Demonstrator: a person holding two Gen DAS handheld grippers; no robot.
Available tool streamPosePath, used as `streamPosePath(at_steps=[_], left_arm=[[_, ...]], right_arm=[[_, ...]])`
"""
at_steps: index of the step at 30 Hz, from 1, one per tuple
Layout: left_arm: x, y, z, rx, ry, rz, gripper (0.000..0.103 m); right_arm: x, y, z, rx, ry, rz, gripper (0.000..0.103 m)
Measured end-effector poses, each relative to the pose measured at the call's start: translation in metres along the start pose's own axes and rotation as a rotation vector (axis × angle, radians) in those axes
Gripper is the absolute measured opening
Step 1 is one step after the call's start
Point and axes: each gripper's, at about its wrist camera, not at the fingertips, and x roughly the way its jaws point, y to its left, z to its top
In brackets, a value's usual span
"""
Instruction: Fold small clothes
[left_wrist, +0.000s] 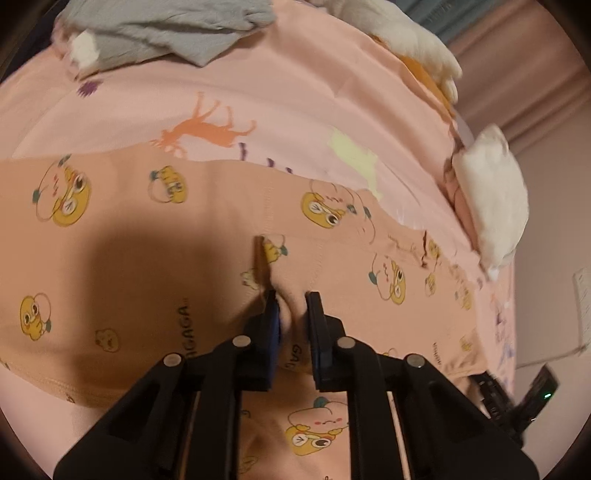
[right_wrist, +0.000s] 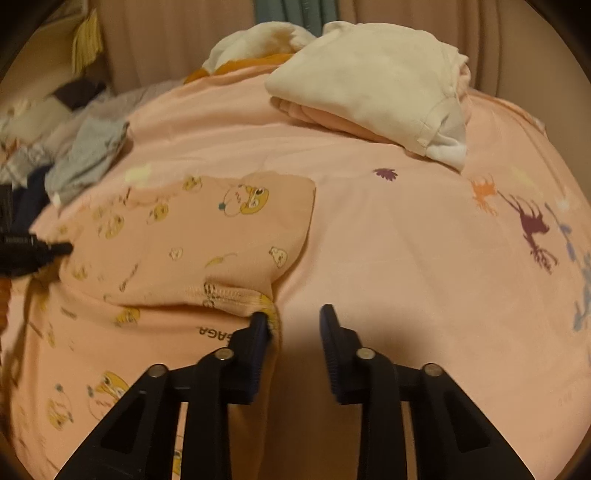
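Observation:
A small peach garment with yellow cartoon prints (left_wrist: 122, 266) lies on the pink bedsheet (left_wrist: 280, 96). In the left wrist view my left gripper (left_wrist: 291, 299) has its fingers pressed into the cloth with a raised fold of the garment between them. In the right wrist view the same garment (right_wrist: 192, 243) lies partly folded at the left, and my right gripper (right_wrist: 293, 314) is open, its left fingertip (right_wrist: 260, 319) touching the garment's hemmed edge. The left gripper (right_wrist: 40, 249) shows at the far left.
A folded white and pink stack (right_wrist: 373, 85) lies at the back of the bed. A grey garment (right_wrist: 88, 158) and a heap of other clothes (right_wrist: 33, 122) lie at the left. Curtains (right_wrist: 177, 37) hang behind. The white stack (left_wrist: 491, 199) shows at the bed's right edge.

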Motion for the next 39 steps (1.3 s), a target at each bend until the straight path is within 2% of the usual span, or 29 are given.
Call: streamPosePath(at_steps=[2, 4, 5, 7, 9, 12, 13, 14, 16, 17, 20, 24, 28, 30, 33, 35, 37, 39], left_arm=[[-0.004, 0.007, 0.001, -0.025, -0.015, 0.011, 0.013], [-0.009, 0.012, 0.001, -0.035, -0.042, 0.065, 0.013], [-0.011, 0.016, 0.002, -0.044, -0.057, 0.098, 0.01], [-0.015, 0.027, 0.005, -0.078, -0.054, 0.097, 0.003], [-0.021, 0.038, 0.006, -0.128, -0.042, 0.06, 0.003], [-0.04, 0.039, -0.001, -0.12, -0.052, 0.115, 0.006], [-0.049, 0.039, -0.006, -0.103, -0.045, 0.118, 0.014], [-0.058, 0.04, -0.014, -0.093, -0.022, 0.11, 0.037], [-0.072, 0.045, -0.038, -0.112, 0.012, 0.062, 0.063], [-0.079, 0.047, -0.054, -0.115, 0.036, 0.021, 0.063], [-0.086, 0.051, -0.095, -0.11, 0.103, -0.084, 0.063], [-0.102, 0.054, -0.135, -0.123, 0.111, -0.153, 0.063], [-0.111, 0.063, -0.17, -0.196, 0.251, -0.272, 0.063], [-0.117, 0.064, -0.184, -0.183, 0.267, -0.288, 0.059], [-0.125, 0.062, -0.2, -0.157, 0.27, -0.285, 0.047], [-0.126, 0.062, -0.207, -0.154, 0.253, -0.268, 0.036], [-0.128, 0.062, -0.211, -0.157, 0.243, -0.254, 0.028], [-0.125, 0.057, -0.212, -0.15, 0.231, -0.226, 0.013]], right_arm=[[0.001, -0.006, -0.001, 0.034, 0.007, 0.02, 0.025], [0.001, -0.015, -0.005, 0.085, 0.011, 0.052, 0.025], [0.0, -0.02, -0.007, 0.112, 0.01, 0.072, 0.025], [-0.002, -0.024, -0.01, 0.134, 0.009, 0.091, 0.025], [-0.002, -0.021, -0.011, 0.123, 0.013, 0.079, 0.025], [-0.007, -0.011, -0.008, 0.075, 0.036, 0.014, 0.025], [-0.011, -0.011, -0.01, 0.085, 0.052, 0.008, 0.026], [-0.016, -0.013, -0.012, 0.098, 0.065, 0.017, 0.028], [-0.028, -0.02, -0.022, 0.13, 0.106, 0.096, 0.04], [-0.033, -0.023, -0.028, 0.144, 0.121, 0.139, 0.048], [-0.045, -0.031, -0.05, 0.19, 0.159, 0.247, 0.05], [-0.052, -0.035, -0.078, 0.249, 0.205, 0.393, 0.05], [-0.057, -0.039, -0.105, 0.32, 0.276, 0.558, 0.05], [-0.061, -0.042, -0.119, 0.348, 0.286, 0.606, 0.05], [-0.07, -0.044, -0.143, 0.383, 0.292, 0.65, 0.046], [-0.076, -0.044, -0.153, 0.391, 0.294, 0.65, 0.041], [-0.078, -0.04, -0.158, 0.393, 0.291, 0.626, 0.033], [-0.077, -0.037, -0.16, 0.387, 0.289, 0.601, 0.015]])
